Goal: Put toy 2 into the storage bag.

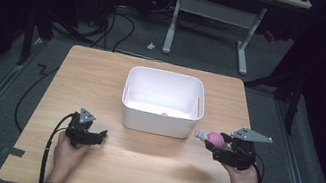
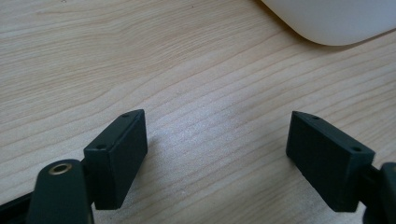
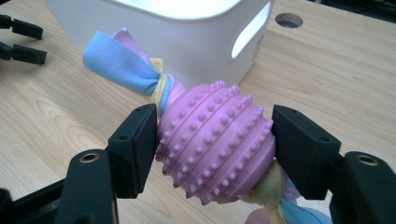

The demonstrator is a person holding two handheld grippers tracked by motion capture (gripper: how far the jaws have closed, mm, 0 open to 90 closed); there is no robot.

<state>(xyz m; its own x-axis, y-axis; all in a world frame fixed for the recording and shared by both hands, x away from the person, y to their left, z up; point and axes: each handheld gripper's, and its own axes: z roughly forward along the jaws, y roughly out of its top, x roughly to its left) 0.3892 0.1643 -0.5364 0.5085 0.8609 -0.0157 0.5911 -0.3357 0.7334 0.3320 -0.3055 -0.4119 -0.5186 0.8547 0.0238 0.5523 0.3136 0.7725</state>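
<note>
A pink studded rubber ball point(image 3: 217, 140) with blue, yellow and pink cloth tails point(image 3: 119, 63) knotted at both ends sits between the jaws of my right gripper point(image 3: 215, 140), which is shut on it. In the high view this toy point(image 1: 213, 139) hangs above the table just right of the white plastic bin point(image 1: 166, 84), held by the right gripper point(image 1: 222, 145). My left gripper point(image 2: 215, 149) rests low over bare wood with its jaws wide apart and nothing between them; it sits front left of the bin point(image 2: 336, 23) as the left gripper point(image 1: 101, 135).
The bin point(image 3: 187, 37) has a slot handle in its side wall, and something small and pink point(image 1: 164, 114) lies inside near its front wall. The wooden table point(image 1: 92, 79) has a round cable hole point(image 3: 288, 20). Beyond its far edge stand desk legs point(image 1: 173, 22) and cables on the floor.
</note>
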